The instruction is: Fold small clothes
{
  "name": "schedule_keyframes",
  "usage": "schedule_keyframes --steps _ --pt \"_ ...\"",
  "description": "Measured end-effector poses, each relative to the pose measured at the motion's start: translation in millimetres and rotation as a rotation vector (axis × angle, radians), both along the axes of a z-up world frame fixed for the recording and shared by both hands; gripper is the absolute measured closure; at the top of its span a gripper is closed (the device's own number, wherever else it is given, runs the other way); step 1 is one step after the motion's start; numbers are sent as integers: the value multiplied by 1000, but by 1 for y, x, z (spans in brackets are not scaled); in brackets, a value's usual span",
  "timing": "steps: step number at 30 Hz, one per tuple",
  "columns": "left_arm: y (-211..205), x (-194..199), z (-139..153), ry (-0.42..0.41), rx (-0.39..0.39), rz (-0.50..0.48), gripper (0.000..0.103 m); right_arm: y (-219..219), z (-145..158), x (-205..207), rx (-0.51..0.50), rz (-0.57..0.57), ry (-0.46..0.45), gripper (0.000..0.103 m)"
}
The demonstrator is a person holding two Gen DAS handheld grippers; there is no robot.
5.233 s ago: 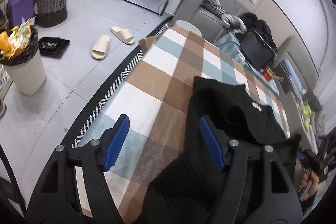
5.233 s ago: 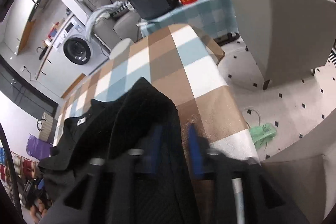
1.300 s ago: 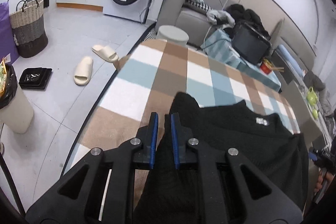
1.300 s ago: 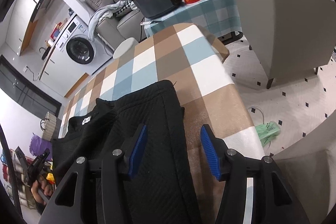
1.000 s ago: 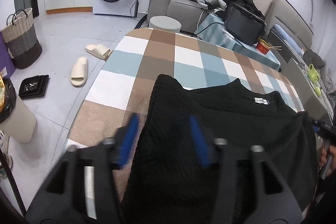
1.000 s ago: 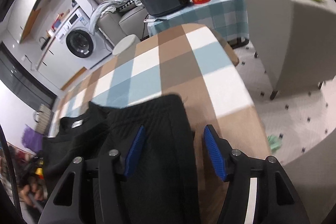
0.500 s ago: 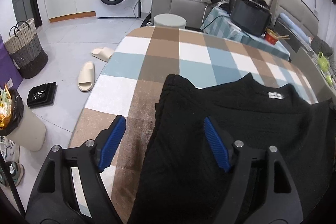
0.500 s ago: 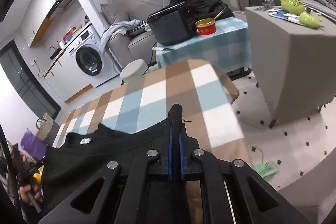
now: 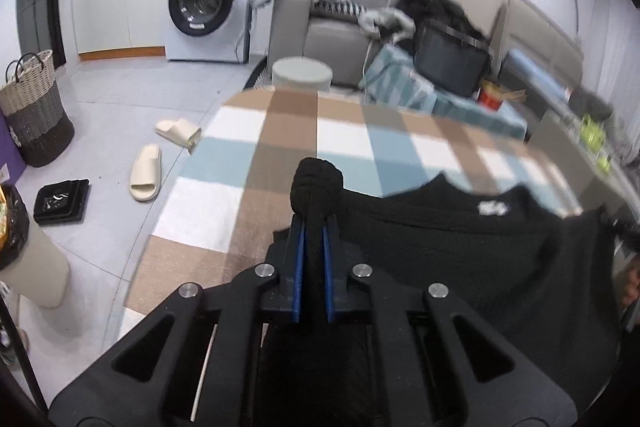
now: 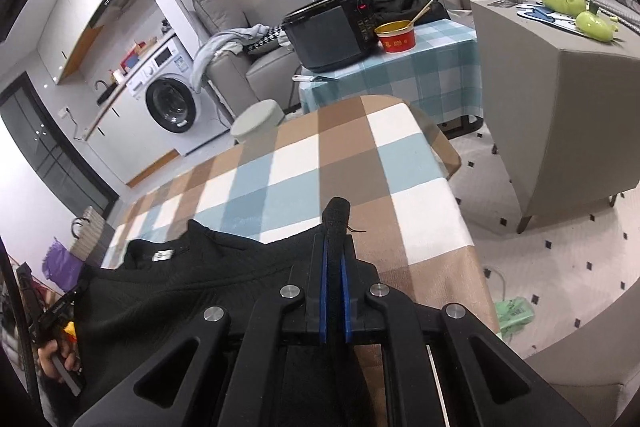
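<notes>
A black knit sweater [image 9: 460, 255] lies spread on the checked tablecloth [image 9: 352, 139], its white neck label [image 9: 491, 207] facing up. My left gripper [image 9: 313, 227] is shut on a bunched corner of the sweater [image 9: 317, 183], which sticks up past the blue pads. In the right wrist view the same sweater [image 10: 192, 291] stretches to the left, and my right gripper [image 10: 335, 247] is shut on its other corner [image 10: 337, 217], a thin fold poking above the fingertips. Both pinched corners are raised off the cloth.
A washing machine [image 9: 204, 11], slippers [image 9: 146, 173], a woven basket [image 9: 34, 107] and a bin [image 9: 24, 247] stand on the floor to the left. Behind the table are a sofa [image 9: 332, 39], a round stool [image 9: 302, 73], and a side table with a black cooker [image 10: 332, 31]. A grey cabinet [image 10: 560, 99] stands at right.
Both grippers went from open over the sweater to shut on its corners, the right one first, then the left. The pinched corners now stand up from the cloth.
</notes>
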State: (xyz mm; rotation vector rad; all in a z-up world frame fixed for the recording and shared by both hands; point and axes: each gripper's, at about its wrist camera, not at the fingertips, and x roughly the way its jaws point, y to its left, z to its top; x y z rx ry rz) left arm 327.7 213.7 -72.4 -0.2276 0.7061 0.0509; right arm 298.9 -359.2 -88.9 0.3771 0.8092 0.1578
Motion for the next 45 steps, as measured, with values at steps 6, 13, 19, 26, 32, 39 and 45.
schedule_keyframes --steps 6,13,19,26,32,39,45 --pt "29 -18 14 -69 -86 87 98 3 8 -3 30 10 -65 98" --pt "39 -9 -8 -1 -90 128 98 16 8 7 12 14 -70 98" --pt "35 -11 -1 -40 -80 120 98 14 22 3 45 8 -147 98" --pt "33 -9 -7 45 -38 158 97 9 17 14 39 -43 -65 82" --pt "28 -29 -12 109 -31 143 57 6 10 -8 36 -18 20 62" --pt "6 -92 -12 165 1 84 37 8 8 -70 34 41 93 49" --pt "-3 -159 -22 223 -8 76 36 8 -7 -135 55 75 174 47"
